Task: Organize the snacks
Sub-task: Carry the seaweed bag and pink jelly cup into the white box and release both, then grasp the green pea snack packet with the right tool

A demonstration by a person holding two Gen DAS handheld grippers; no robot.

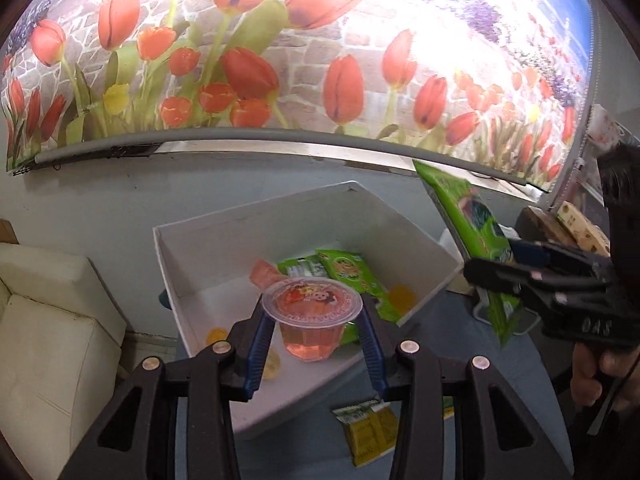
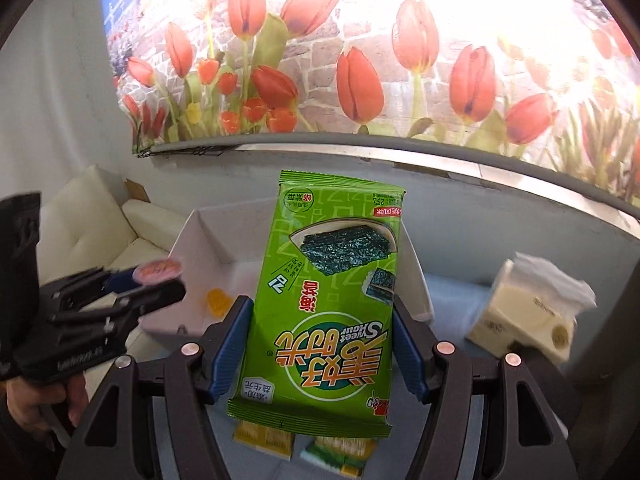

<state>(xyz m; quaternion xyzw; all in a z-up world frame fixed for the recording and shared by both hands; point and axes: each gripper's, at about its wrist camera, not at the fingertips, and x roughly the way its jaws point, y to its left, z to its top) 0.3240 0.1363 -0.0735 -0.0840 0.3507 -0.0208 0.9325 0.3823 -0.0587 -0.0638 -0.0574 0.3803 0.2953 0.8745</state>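
My left gripper [image 1: 312, 320] is shut on a clear jelly cup [image 1: 312, 320] with pink jelly and a cartoon lid, held above the near part of the white box [image 1: 200, 236]. The box holds green snack packets [image 1: 344, 268], a pink jelly [image 1: 262, 272] and yellow jellies [image 1: 402, 296]. My right gripper [image 2: 324, 320] is shut on a green seaweed snack packet [image 2: 320, 300], held upright in front of the white box [image 2: 216, 232]. That packet also shows in the left wrist view [image 1: 476, 232], right of the box. The left gripper also shows in the right wrist view [image 2: 132, 296].
Yellow and green snack packets [image 1: 368, 428] lie on the blue table in front of the box; they also show under the seaweed packet [image 2: 264, 440]. A tissue pack [image 2: 532, 312] sits at the right. A white sofa [image 1: 48, 320] stands left. A tulip mural covers the wall.
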